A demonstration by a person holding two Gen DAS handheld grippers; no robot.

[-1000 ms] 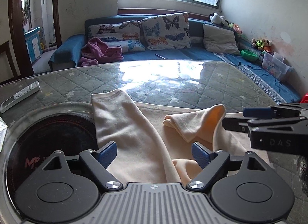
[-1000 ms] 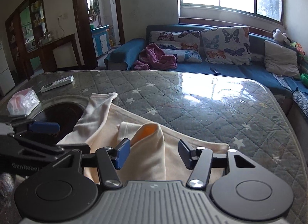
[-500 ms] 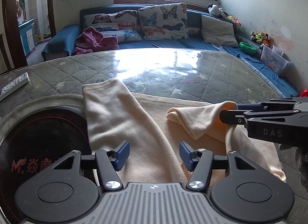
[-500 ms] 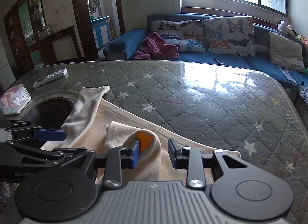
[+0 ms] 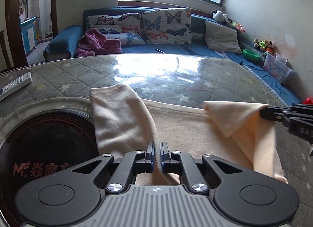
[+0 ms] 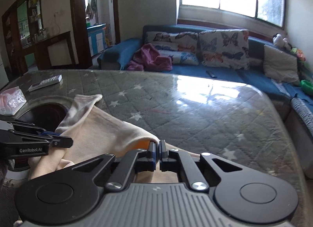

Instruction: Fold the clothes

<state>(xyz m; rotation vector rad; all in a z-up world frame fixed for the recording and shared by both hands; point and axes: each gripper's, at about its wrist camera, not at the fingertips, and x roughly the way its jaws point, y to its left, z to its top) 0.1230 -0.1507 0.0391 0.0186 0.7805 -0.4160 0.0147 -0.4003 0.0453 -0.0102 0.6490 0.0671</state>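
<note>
A cream garment (image 5: 183,133) lies on the quilted, glass-topped table (image 5: 176,74), one sleeve (image 5: 119,119) stretched toward the far left. My left gripper (image 5: 156,157) is shut on a fold of the garment at its near edge. My right gripper (image 6: 157,153) is shut on the other sleeve's cuff (image 6: 140,142) and holds it lifted; it shows in the left wrist view (image 5: 266,112) at the right, with the cloth (image 5: 240,121) hanging from it. The left gripper shows in the right wrist view (image 6: 58,142) at the left, on the garment (image 6: 93,131).
A round dark hotplate (image 5: 45,145) is set into the table at the near left. A remote control (image 5: 13,87) and a tissue pack (image 6: 11,100) lie at the far left. A blue sofa (image 5: 137,47) with cushions stands behind the table.
Both grippers have closed, the left on the near fold and the right on the sleeve cuff. The right gripper has pulled the cuff up and to the right.
</note>
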